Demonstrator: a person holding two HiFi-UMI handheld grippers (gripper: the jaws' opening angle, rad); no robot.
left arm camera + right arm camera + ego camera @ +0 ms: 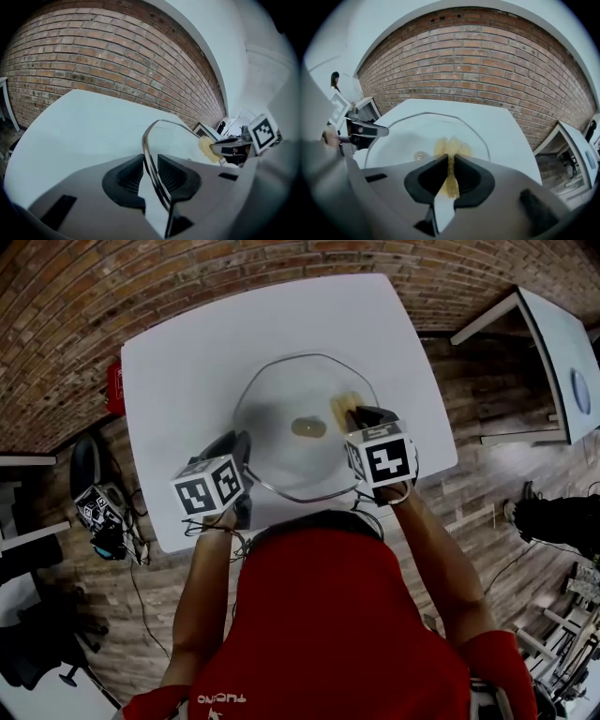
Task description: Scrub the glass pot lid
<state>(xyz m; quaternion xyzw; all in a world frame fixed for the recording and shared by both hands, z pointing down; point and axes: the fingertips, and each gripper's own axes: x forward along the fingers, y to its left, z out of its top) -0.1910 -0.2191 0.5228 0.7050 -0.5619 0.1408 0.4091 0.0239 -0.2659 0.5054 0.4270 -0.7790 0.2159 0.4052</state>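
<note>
A round glass pot lid (295, 399) with a metal rim lies over the middle of the white table (178, 362). My left gripper (242, 457) is shut on the lid's near-left rim; in the left gripper view the steel rim (152, 154) runs between the two black pads. My right gripper (358, 418) is shut on a yellow sponge (343, 409), pinched flat between the pads (449, 176). The sponge's free end (451, 146) rests on the glass to the right of the lid's centre fitting (307, 427).
A brick floor surrounds the table. A second white table (562, 352) stands at the right. A red object (114, 388) sits by the table's left edge. Dark gear and a marker cube (98, 507) lie on the floor at the left.
</note>
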